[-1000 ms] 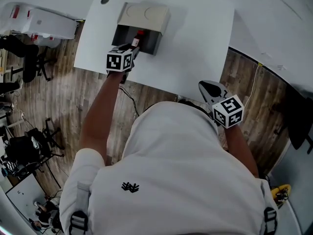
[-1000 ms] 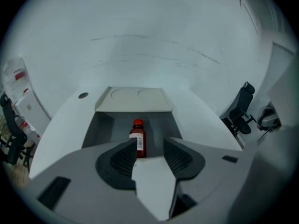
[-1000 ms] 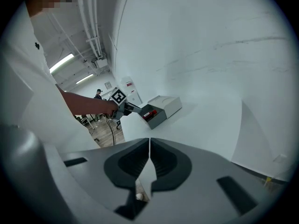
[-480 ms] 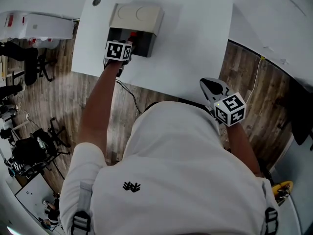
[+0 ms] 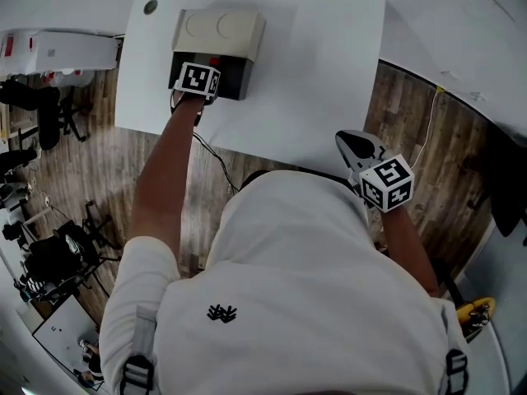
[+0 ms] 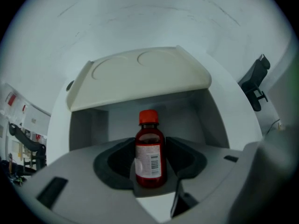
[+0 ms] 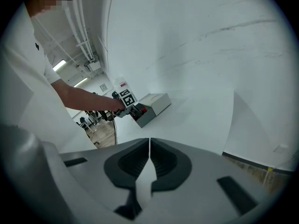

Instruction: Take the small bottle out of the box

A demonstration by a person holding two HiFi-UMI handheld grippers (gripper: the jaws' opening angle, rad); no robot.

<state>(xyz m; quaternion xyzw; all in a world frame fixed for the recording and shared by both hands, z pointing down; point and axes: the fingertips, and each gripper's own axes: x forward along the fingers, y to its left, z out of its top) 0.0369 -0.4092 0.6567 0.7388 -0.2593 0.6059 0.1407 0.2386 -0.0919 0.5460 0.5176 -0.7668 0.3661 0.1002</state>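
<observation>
A grey box (image 5: 218, 27) with a cream lid lies on the white table (image 5: 329, 72), its open side facing me. Inside stands the small red bottle (image 6: 149, 153), with an orange-red cap and a white label. My left gripper (image 6: 148, 138) reaches into the box mouth. Its jaws are closing, with the bottle between them and the pads close at its sides. In the head view only the bottle's cap (image 5: 216, 58) shows beside the left gripper (image 5: 204, 68). My right gripper (image 5: 354, 148) hangs shut and empty off the table's near right edge. From the right gripper (image 7: 149, 143) view the box (image 7: 152, 107) sits far away.
A round grommet hole (image 5: 150, 7) sits at the table's far left corner. A black cable (image 5: 210, 159) hangs below the near table edge. Chairs (image 5: 49, 97) and white equipment (image 5: 62, 52) stand on the wooden floor at left. The table right of the box is bare.
My left gripper has moved forward from the front of the box into its mouth, around the bottle. The right gripper has stayed in place.
</observation>
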